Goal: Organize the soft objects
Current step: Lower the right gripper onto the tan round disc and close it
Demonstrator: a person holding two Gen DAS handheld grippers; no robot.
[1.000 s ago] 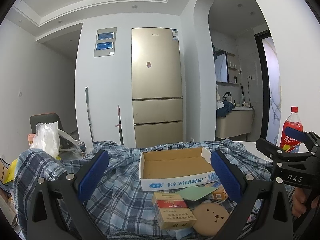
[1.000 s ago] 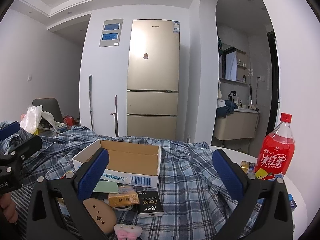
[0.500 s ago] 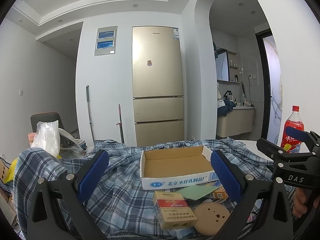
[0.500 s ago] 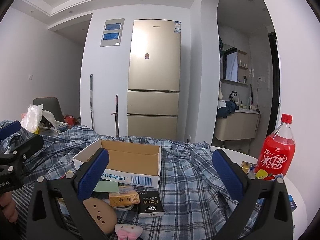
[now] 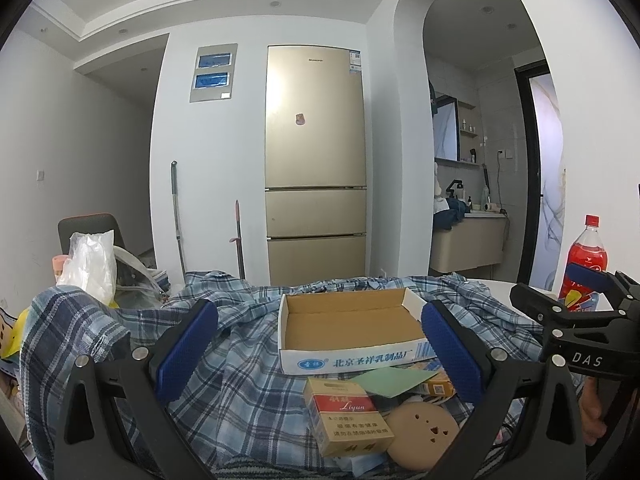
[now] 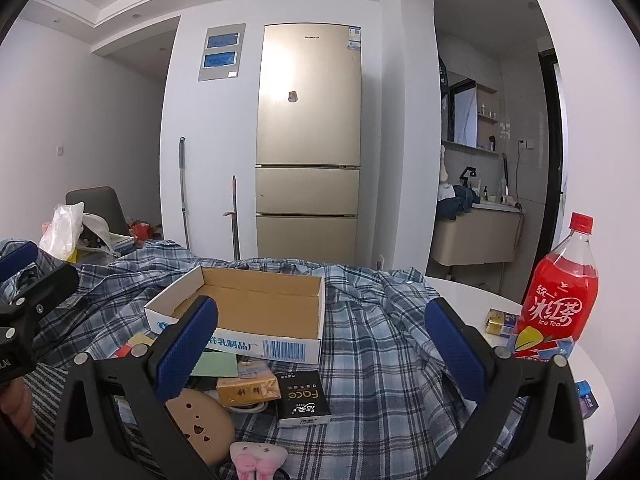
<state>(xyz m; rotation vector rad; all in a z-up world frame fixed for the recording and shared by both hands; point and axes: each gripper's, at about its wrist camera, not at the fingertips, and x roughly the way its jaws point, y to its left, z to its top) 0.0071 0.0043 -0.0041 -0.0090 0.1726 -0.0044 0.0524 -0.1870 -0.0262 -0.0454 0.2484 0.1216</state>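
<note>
Currently both grippers hover above a tabletop (image 6: 472,292) draped with a blue plaid shirt (image 5: 248,360). The left gripper (image 5: 318,354) has its blue-padded fingers spread wide apart with nothing between them; the right gripper (image 6: 320,350) stands likewise wide apart and empty.

An open cardboard tray (image 5: 348,328) with white outer walls rests on the shirt, directly ahead of the left gripper and slightly left of centre in the right wrist view. Its interior shows only bare cardboard.

Just in front of the tray lies a cluster of small items:
- a red-and-tan carton (image 5: 346,416), lying flat;
- a green paper sheet (image 5: 394,380), partly under the tray's front edge;
- a tan round soft pad (image 5: 424,436) with small cut-out holes, touching the carton's right side;
- a gold packet (image 6: 248,388) and a black packet (image 6: 302,398), side by side;
- a pink-and-white plush item (image 6: 256,456) at the lower edge of the right wrist view, just beside the tan pad.

A red ice tea bottle (image 6: 560,292) stands upright on the bare tabletop at the right, well apart from the tray.

A gold refrigerator (image 6: 308,140) stands against the far wall.
</note>
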